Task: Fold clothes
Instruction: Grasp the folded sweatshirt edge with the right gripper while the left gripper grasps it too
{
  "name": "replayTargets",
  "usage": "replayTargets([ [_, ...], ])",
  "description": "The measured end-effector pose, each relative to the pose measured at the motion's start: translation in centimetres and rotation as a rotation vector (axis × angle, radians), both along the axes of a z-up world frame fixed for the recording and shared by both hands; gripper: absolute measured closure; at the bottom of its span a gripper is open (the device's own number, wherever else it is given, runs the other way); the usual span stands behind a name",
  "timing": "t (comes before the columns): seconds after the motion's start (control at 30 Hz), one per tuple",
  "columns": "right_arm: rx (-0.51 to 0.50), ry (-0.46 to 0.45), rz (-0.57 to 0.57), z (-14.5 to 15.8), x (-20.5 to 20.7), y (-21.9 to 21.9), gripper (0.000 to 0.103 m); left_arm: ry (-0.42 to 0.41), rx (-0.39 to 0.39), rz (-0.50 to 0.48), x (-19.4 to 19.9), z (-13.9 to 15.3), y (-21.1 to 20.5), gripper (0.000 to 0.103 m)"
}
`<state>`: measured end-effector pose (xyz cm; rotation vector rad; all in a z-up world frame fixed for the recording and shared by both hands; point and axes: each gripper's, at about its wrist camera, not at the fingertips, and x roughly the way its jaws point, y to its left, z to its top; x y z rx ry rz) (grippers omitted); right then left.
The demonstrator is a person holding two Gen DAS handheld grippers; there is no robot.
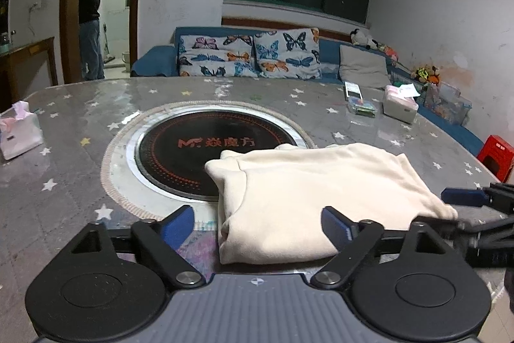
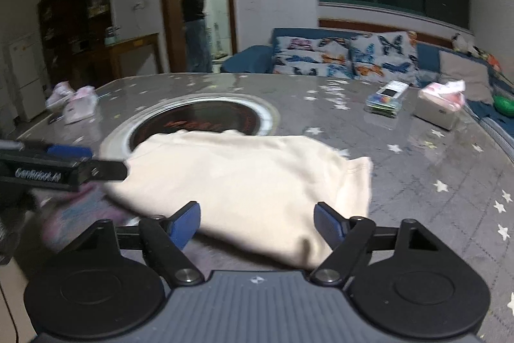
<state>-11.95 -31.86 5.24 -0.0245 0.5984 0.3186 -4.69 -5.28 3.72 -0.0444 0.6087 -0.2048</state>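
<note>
Between the two tongs, on the table (image 1: 80, 114), lies the cream garment (image 1: 308, 198), folded into a thick stack whose far edge overlaps the black hob (image 1: 192, 156). Left tongs (image 1: 258, 225) stand wide apart, holding nothing, with the garment's near corner in the gap between the pads. Right tongs (image 2: 257, 222) are likewise spread and empty, the stack's near edge just ahead of them.

The risk, as I judge it, is in the layers. A pad closing on the top ply alone would peel the fold back open; one closing on the whole stack may drag it sideways across the slick table cover and skew the edges. The right-hand corner ahead of the right tongs (image 1: 465, 198) droops loosely, so a lift there could let a sleeve or hem slip out. A pinkish cloth (image 2: 80, 211) lies under the left side and might be caught in the same grasp. Uneven pulls from the two sides would twist the stack.
</note>
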Motion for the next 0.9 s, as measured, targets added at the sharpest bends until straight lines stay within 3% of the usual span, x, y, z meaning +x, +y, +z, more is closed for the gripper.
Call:
replayTargets([
  [0.23, 0.054, 0.042, -0.105, -0.5, 3.8, -3.6, 0.037, 0.054, -0.01, -0.013, 2.8, -1.3, 0.0, 0.031],
  [0.47, 0.125, 0.099, -0.18, -1.3, 7.3, -6.2, 0.047, 0.1, -0.028, -0.024, 4.2, -2.1, 0.4, 0.032],
  [0.67, 0.097, 0.131, -0.203, -2.8, 9.7, -6.1, 0.054, 0.121, -0.033, -0.032, 4.7, -2.6, 0.4, 0.031],
  [0.73, 0.098, 0.128, -0.192, -3.1, 10.1, -5.8, 0.061, 0.124, -0.035, -0.044, 4.8, -2.6, 0.3, 0.033],
  [0.8, 0.091, 0.126, -0.174, -3.1, 10.4, -5.3, 0.085, 0.125, -0.039, -0.064, 4.9, -2.5, 0.2, 0.046],
  [0.9, 0.06, 0.106, -0.171, -2.9, 10.4, -4.9, 0.093, 0.136, -0.053, -0.08, 4.9, -2.4, 0.3, 0.054],
])
